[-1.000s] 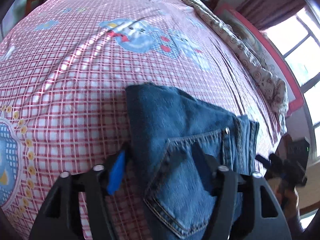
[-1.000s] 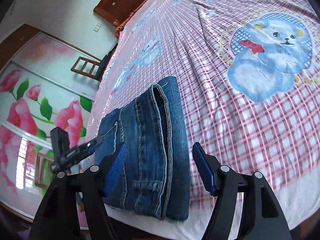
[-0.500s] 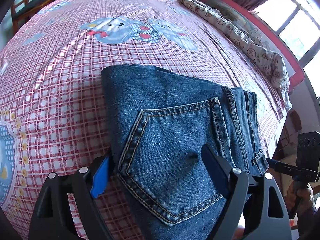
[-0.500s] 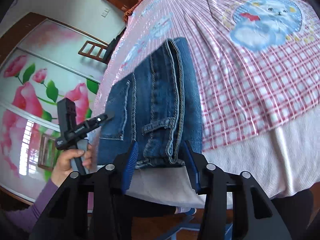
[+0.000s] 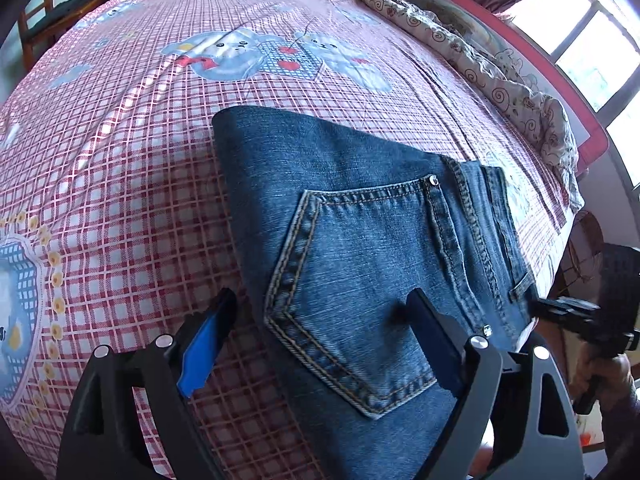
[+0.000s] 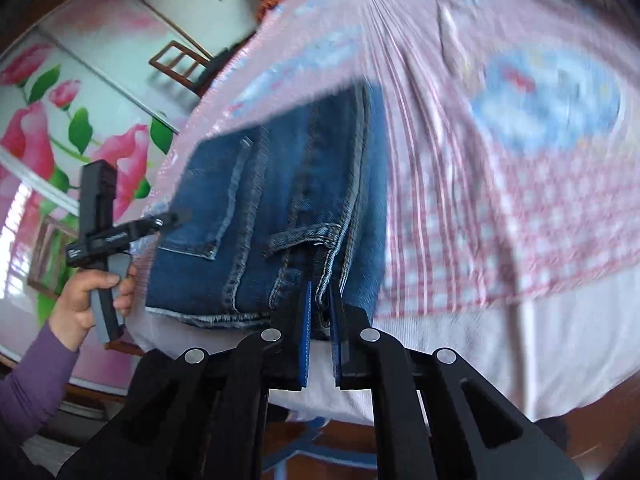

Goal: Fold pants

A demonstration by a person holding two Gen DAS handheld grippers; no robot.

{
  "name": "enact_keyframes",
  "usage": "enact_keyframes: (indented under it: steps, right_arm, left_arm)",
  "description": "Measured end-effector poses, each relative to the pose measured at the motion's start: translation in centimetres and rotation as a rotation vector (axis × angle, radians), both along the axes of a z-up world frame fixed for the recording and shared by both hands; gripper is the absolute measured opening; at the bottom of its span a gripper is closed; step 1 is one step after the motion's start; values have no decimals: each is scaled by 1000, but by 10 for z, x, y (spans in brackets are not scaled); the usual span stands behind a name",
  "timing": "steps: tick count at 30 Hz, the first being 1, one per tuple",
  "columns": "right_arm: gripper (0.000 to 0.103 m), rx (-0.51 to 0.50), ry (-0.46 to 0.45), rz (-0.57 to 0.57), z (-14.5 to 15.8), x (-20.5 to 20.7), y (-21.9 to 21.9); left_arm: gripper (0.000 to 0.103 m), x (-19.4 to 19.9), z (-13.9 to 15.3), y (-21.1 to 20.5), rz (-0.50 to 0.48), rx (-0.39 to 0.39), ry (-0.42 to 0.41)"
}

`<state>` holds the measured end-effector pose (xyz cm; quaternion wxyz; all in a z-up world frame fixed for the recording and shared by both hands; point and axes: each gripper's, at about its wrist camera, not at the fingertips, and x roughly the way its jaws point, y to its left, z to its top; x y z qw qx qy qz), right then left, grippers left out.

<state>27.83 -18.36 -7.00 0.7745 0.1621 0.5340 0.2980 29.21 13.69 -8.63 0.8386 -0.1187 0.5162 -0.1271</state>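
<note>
Left wrist: folded jeans [image 5: 360, 240] lie on the checked bedspread [image 5: 120, 160] near the bed's edge; left gripper [image 5: 320, 324] opening wide, astride the pocket corner. Thick, heavy, pliant denim. Right wrist: right gripper [image 6: 319, 300] closing, pinching the waistband [image 6: 320, 236] edge, a firm hold.

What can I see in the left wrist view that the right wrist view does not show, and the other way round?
Only the left wrist view shows the stitched back pocket face-on, the curled floral quilt and the bright window. Only the right wrist view shows the painted rose wall panel, the purple sleeve and the right claw closing on the waistband edge. Both show the folded blue denim pants on the pink checked bedsheet, and both show the left claw, its jaws opening.
</note>
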Motion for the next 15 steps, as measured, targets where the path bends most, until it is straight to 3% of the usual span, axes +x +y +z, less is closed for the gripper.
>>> enact_keyframes:
  steps: [3,8,11,15]
  right_arm:
    - [7,64,32,-57,-11,2,-10]
    - [7,109,90,-99,-4,6,-25]
    - [7,68,28,-152,23,1,-42]
    - [7,133,-67,-125,62,11,-31]
  left_arm:
    - [87,-7,1,-9,-7,57,-15]
    - [86,-9,-1,-13,-3,88,-30]
    - [86,-8,0,-15,-7,104,-26]
    - [86,-7,-1,-14,-9,110,-30]
